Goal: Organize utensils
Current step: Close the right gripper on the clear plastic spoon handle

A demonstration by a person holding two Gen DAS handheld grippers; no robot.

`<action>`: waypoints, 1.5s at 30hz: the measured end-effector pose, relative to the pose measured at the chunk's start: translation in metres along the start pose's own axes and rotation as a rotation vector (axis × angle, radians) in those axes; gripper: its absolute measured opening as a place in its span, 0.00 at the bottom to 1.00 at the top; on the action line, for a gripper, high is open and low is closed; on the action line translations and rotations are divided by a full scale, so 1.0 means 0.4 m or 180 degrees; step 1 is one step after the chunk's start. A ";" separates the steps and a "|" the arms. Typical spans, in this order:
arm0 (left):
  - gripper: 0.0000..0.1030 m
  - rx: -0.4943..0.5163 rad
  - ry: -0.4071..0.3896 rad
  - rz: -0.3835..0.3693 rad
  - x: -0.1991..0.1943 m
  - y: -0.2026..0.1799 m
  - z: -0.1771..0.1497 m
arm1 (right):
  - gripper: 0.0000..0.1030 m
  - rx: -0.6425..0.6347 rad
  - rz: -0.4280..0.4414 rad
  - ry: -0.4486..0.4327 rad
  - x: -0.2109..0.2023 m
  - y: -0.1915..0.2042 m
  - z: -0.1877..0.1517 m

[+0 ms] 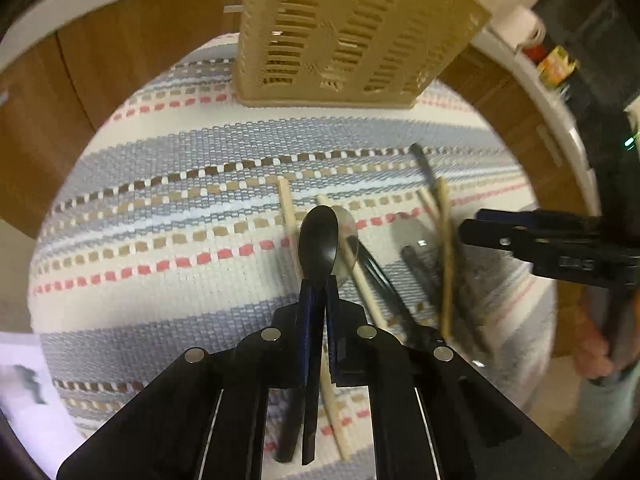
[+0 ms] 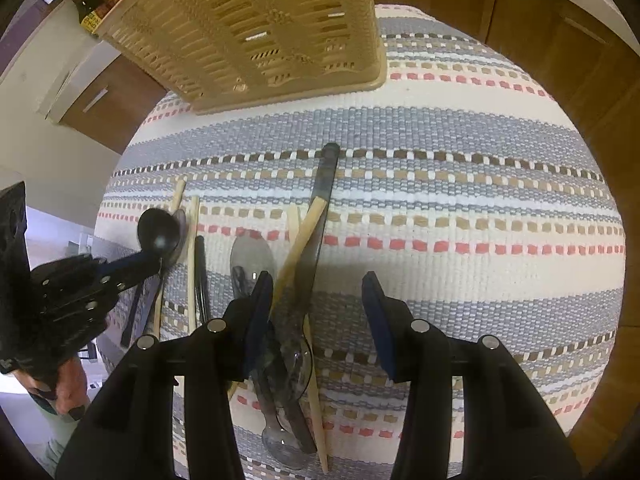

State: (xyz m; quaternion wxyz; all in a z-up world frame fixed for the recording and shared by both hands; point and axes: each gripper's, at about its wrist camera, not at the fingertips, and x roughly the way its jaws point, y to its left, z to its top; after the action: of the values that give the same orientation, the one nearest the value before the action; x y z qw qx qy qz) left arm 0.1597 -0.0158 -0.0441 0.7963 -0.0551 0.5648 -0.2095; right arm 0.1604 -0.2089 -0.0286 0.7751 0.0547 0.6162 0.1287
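My left gripper [image 1: 318, 294] is shut on the neck of a black plastic spoon [image 1: 318, 240], bowl pointing away, over a striped woven mat [image 1: 180, 280]. In the right wrist view this left gripper [image 2: 138, 266] and the black spoon [image 2: 158, 232] show at the left. My right gripper [image 2: 316, 284] stands open above a dark knife [image 2: 322, 200], wooden chopsticks [image 2: 300, 236] and clear plastic spoons [image 2: 250, 252], gripping none of them. More chopsticks [image 1: 444, 240] and a clear spoon [image 1: 348, 236] lie beside the held spoon. A beige slotted utensil caddy [image 1: 352, 32] [image 2: 256, 28] stands at the mat's far edge.
Wooden cabinet fronts [image 1: 132, 40] and a white countertop edge [image 1: 552, 120] ring the mat. Bottles [image 2: 98, 0] and a paper towel roll [image 1: 524, 26] stand on the counter near the caddy. A person's hand [image 2: 68, 384] holds the left gripper.
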 end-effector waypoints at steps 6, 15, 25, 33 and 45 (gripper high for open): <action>0.04 -0.0127 -0.0113 -0.0157 -0.072 0.075 -0.018 | 0.42 0.0058 0.0072 0.0004 -0.001 -0.007 0.013; 0.05 -0.0283 -0.0203 -0.0069 -0.094 0.143 -0.035 | 0.42 0.0220 -0.0090 -0.0106 0.007 -0.006 0.102; 0.05 -0.0188 -0.0278 -0.0098 -0.091 0.109 -0.029 | 0.13 -0.0442 -0.0819 0.0197 0.069 0.109 0.114; 0.05 -0.0218 -0.0282 -0.0089 -0.085 0.107 -0.023 | 0.10 -0.0428 -0.0855 0.0412 0.025 0.013 0.078; 0.05 -0.0111 -0.0258 -0.0108 -0.074 0.061 -0.013 | 0.30 -0.0460 -0.0844 0.0461 -0.001 -0.017 0.001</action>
State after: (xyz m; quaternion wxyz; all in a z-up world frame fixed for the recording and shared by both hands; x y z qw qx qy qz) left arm 0.1535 0.0189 -0.0277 0.8138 -0.0869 0.5346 -0.2107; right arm 0.1615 -0.2156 -0.0297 0.7407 -0.0924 0.6614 0.0729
